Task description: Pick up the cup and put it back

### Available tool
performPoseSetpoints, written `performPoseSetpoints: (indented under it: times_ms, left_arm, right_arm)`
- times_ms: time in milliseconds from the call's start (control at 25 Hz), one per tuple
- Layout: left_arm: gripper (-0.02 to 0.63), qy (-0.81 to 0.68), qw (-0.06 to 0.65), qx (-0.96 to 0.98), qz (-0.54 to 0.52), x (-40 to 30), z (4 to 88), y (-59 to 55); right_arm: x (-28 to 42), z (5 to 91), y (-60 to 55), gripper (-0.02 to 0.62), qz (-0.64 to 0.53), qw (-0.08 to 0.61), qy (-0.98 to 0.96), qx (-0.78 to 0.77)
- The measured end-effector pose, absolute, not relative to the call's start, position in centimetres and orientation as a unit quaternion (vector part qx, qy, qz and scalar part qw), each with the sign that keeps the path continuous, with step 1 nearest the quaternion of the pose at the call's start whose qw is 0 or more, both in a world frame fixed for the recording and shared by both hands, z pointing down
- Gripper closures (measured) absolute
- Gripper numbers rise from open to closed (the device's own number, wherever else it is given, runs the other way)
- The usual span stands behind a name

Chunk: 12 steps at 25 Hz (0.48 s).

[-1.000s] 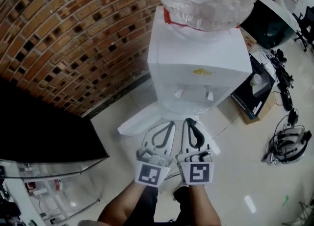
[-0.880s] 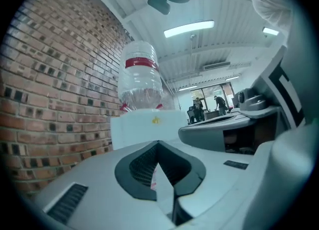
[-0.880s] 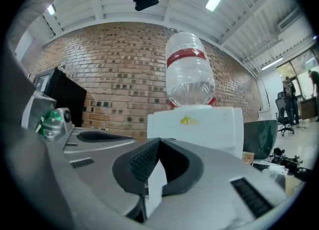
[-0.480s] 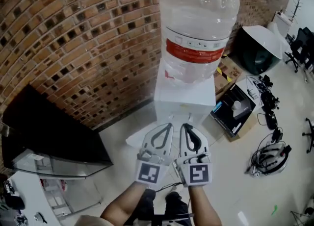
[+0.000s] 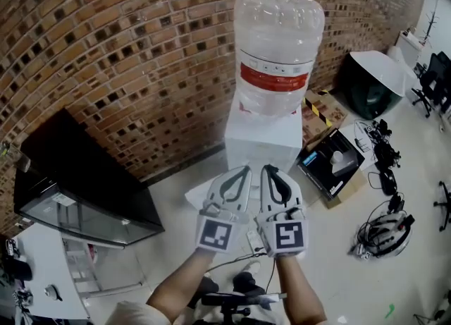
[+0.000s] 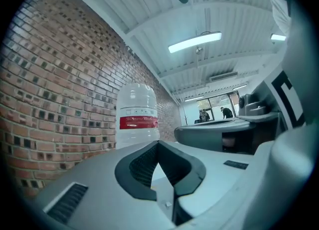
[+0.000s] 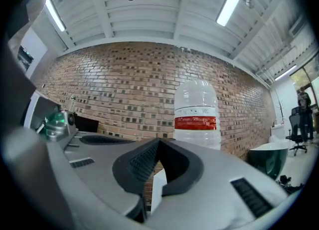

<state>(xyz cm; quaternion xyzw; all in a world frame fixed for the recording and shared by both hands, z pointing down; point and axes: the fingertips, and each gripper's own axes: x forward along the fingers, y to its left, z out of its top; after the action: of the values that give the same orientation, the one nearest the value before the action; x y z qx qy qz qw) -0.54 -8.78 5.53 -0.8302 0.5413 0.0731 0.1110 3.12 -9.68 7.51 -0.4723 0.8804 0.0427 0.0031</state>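
My left gripper (image 5: pixel 243 170) and right gripper (image 5: pixel 268 169) are held side by side in front of me. Both point at a white water dispenser (image 5: pixel 262 137) that carries a big clear bottle (image 5: pixel 277 56) with a red band. Each gripper has its jaws shut with the tips meeting and nothing between them, as the left gripper (image 6: pixel 158 143) and the right gripper (image 7: pixel 158 140) show in their own views. The bottle (image 6: pixel 138 119) (image 7: pixel 197 116) rises beyond the jaws. I cannot make out a cup in any view.
A brick wall (image 5: pixel 127 48) runs behind the dispenser. A black glass-fronted cabinet (image 5: pixel 77 189) stands at the left. On the right floor are an open black box (image 5: pixel 330 165), a dark dome-shaped lamp (image 5: pixel 370 80) and cables with a headset (image 5: pixel 384 232).
Both grippers have risen together, still shut and empty. The dispenser now sits lower and farther, and the whole bottle has come into the head view.
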Motion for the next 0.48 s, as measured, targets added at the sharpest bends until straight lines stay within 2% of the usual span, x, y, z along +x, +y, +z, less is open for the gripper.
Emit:
performPoseSetpoints:
  times_ms: [240,480]
  left_arm:
    - [0.613,0.528,0.103,-0.838,0.094,-1.9,4.0,-4.2]
    - [0.613,0.495,0.097,-0.860,0.080,-3.6,4.5,3.0]
  right_arm:
    - [1.7,6.1,-5.2,0.591,0.028,0.013,0.876,-0.481]
    - [-0.4,6.6,2.0,0.591,0.009,-0.021,0.864,-0.503]
